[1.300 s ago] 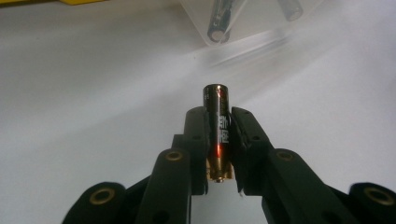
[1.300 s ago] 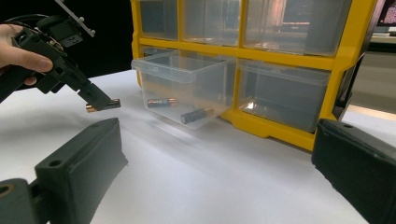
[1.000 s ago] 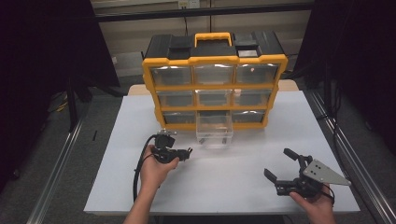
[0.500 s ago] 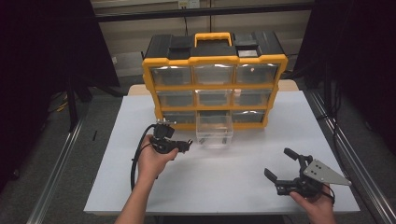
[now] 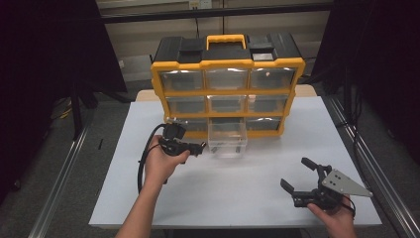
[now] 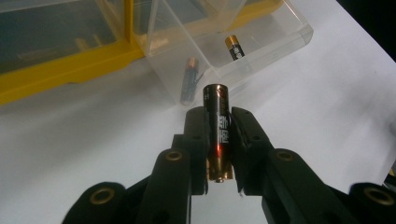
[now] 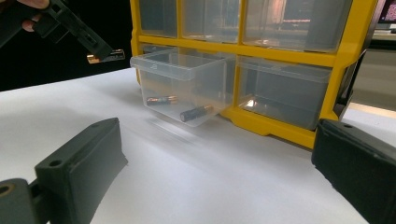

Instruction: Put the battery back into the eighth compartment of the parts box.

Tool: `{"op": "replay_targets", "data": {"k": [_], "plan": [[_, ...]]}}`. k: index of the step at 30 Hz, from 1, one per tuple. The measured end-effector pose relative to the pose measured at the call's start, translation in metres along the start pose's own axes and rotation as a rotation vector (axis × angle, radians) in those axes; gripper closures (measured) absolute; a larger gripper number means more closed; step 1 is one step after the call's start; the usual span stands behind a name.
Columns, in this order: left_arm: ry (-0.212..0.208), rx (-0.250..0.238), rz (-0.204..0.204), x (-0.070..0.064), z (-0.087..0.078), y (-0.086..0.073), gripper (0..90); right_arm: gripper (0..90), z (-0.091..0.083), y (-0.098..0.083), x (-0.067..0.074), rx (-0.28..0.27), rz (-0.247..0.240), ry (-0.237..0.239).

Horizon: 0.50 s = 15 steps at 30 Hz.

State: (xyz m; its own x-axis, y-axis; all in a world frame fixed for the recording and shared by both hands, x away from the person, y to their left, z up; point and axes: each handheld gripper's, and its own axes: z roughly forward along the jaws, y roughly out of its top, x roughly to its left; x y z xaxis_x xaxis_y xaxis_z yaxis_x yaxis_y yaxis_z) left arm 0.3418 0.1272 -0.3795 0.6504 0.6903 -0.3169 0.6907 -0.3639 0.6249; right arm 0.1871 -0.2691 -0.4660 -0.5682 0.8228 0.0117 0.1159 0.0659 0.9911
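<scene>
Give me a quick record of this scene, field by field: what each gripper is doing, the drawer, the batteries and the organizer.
left gripper: shut on a battery, held above the table beside the pulled-out drawer
right gripper: open, holding nothing, low over the near right of the table
drawer: clear plastic, pulled out from the bottom row's middle slot
drawer contents: two batteries lying inside
organizer: yellow and black, nine clear drawers, yellow carry handle on top, standing at the table's far edge

Black jaws, brass screw eyelets; black cable; grey triangular plate.
</scene>
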Motion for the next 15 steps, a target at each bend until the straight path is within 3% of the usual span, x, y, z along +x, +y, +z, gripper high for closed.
{"op": "replay_targets", "data": {"k": [1,6,13,15], "plan": [[-0.003,-0.005,-0.012,-0.001,0.000,0.001,77.5,1.6,0.000,0.000,0.000,0.000,-0.003,-0.002],[0.010,0.014,0.016,-0.002,-0.004,0.007,77.5,1.6,0.000,0.000,0.000,-0.001,-0.003,0.000],[0.005,0.011,0.002,-0.008,-0.005,0.016,77.5,1.6,-0.001,0.000,0.000,0.000,0.007,-0.004],[0.011,0.012,0.017,-0.007,-0.006,0.019,77.5,1.6,-0.002,0.000,-0.001,-0.008,0.007,-0.008]]}}
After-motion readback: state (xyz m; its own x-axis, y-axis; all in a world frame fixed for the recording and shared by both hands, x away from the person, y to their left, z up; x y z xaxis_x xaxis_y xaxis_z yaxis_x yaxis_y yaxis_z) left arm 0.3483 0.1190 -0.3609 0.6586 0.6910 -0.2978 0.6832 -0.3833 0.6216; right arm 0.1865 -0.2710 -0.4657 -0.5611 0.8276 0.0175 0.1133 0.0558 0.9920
